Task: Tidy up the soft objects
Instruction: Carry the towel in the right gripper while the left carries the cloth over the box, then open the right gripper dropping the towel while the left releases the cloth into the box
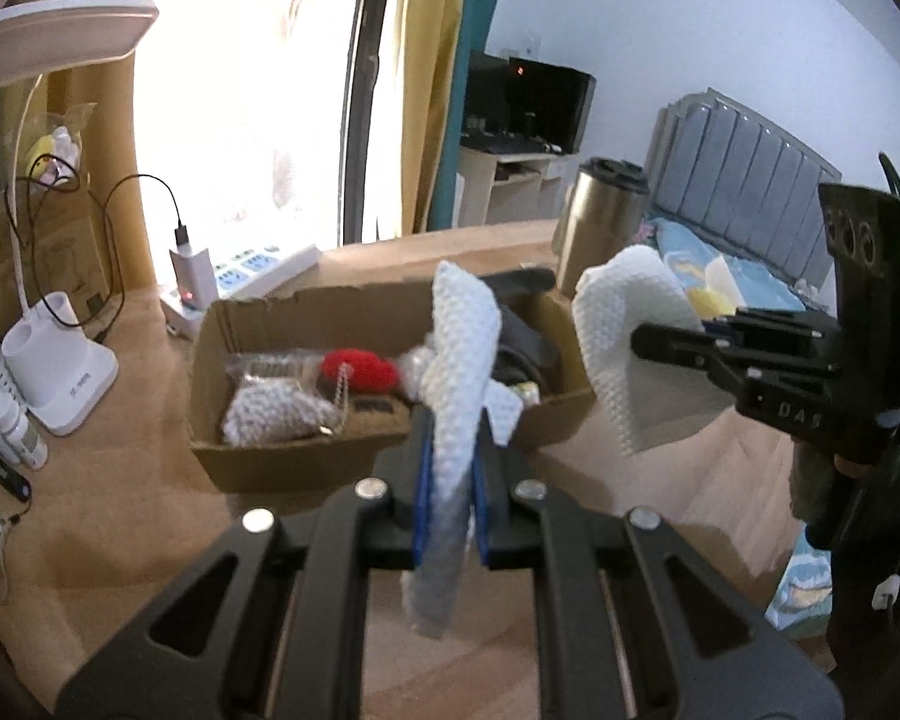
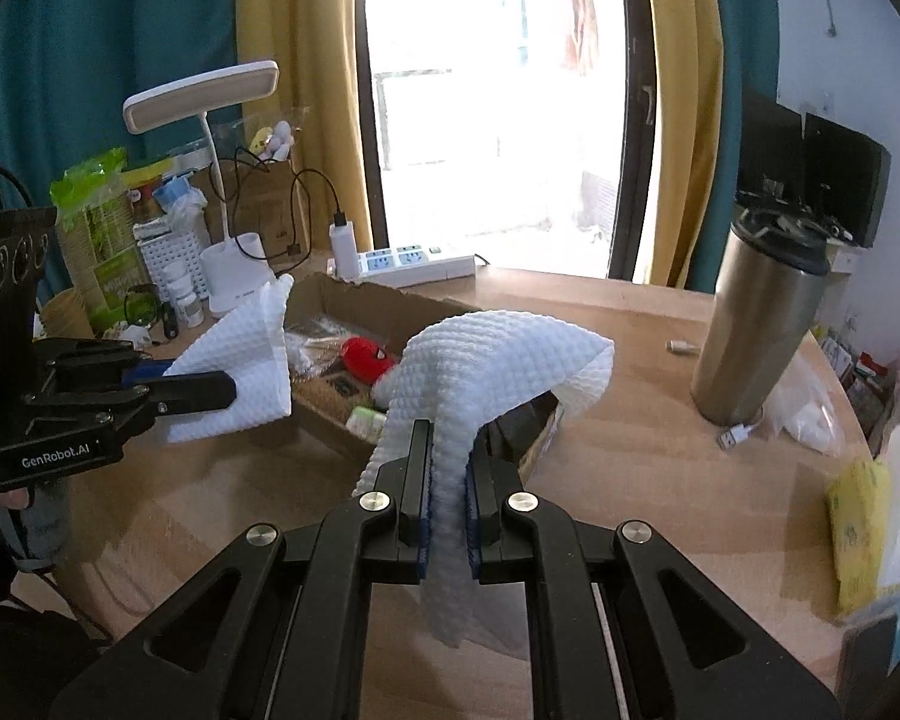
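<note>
My left gripper (image 1: 450, 420) is shut on a white waffle-weave cloth (image 1: 462, 336) that stands up above its blue pads and hangs below them. To the right, my right gripper (image 1: 648, 339) is shut on a second fold of white cloth (image 1: 624, 324). In the right wrist view the right gripper (image 2: 450, 438) pinches draped white cloth (image 2: 498, 354), and the left gripper (image 2: 222, 390) holds its piece (image 2: 240, 360) at the left. No link between the two pieces shows. Both hang above the wooden desk (image 2: 630, 438), in front of an open cardboard box (image 1: 294, 456).
The box (image 2: 354, 294) holds a red plush (image 2: 369, 357), a knitted grey-white item (image 1: 270, 414) and small packets. A steel tumbler (image 2: 756, 324) stands at the right, a white desk lamp (image 2: 234, 264) and power strip (image 2: 414, 261) behind. A yellow pack (image 2: 858, 534) lies at the right edge.
</note>
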`<state>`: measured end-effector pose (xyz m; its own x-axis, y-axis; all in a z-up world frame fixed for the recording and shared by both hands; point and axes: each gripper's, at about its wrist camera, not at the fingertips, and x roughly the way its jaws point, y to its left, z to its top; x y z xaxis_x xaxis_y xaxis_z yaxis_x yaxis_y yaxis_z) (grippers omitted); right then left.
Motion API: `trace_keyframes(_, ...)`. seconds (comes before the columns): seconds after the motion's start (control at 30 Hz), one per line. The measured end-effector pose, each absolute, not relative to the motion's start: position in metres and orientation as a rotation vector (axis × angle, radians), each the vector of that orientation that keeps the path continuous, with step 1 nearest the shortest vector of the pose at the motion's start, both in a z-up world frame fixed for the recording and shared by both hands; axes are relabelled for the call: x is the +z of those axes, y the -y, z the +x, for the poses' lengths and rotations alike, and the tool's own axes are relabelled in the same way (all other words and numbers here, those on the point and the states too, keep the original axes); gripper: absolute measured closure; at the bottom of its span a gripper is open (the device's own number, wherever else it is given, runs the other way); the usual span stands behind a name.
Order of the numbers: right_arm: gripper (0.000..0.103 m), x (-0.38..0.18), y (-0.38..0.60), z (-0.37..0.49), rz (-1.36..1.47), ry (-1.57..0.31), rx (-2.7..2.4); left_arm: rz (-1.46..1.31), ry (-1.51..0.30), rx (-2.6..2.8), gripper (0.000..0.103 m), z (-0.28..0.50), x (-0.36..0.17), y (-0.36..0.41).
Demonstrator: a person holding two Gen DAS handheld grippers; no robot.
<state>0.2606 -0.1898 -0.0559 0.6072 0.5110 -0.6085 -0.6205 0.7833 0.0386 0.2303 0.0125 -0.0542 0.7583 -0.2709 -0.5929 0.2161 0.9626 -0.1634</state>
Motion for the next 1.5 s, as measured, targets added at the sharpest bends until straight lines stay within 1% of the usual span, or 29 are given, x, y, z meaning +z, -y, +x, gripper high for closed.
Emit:
trace_keyframes(0.67,0.093,-0.053,0.171,0.306,-0.147,-0.617,0.67,-0.159,-0.626,-0.258,0.092,0.283,-0.058,-0.029)
trace_keyframes(1.03,0.093,-0.077,0.168,0.338,-0.113,-0.663,0.631,-0.196,-0.66,-0.283,0.092,0.315,-0.078,-0.02)
trace_keyframes(1.13,0.091,-0.09,0.167,0.346,-0.106,-0.688,0.63,-0.196,-0.685,-0.285,0.092,0.321,-0.086,-0.016)
trace_keyframes(1.2,0.084,-0.096,0.165,0.347,-0.109,-0.707,0.637,-0.194,-0.702,-0.284,0.092,0.324,-0.092,-0.014)
trace_keyframes(1.27,0.056,-0.095,0.163,0.343,-0.113,-0.704,0.657,-0.192,-0.719,-0.283,0.092,0.326,-0.097,-0.012)
trace_keyframes(1.33,0.046,-0.09,0.162,0.337,-0.112,-0.682,0.687,-0.193,-0.728,-0.279,0.091,0.328,-0.1,-0.01)
trace_keyframes(1.5,0.044,-0.072,0.171,0.329,-0.086,-0.598,0.68,-0.196,-0.733,-0.274,0.09,0.329,-0.103,-0.01)
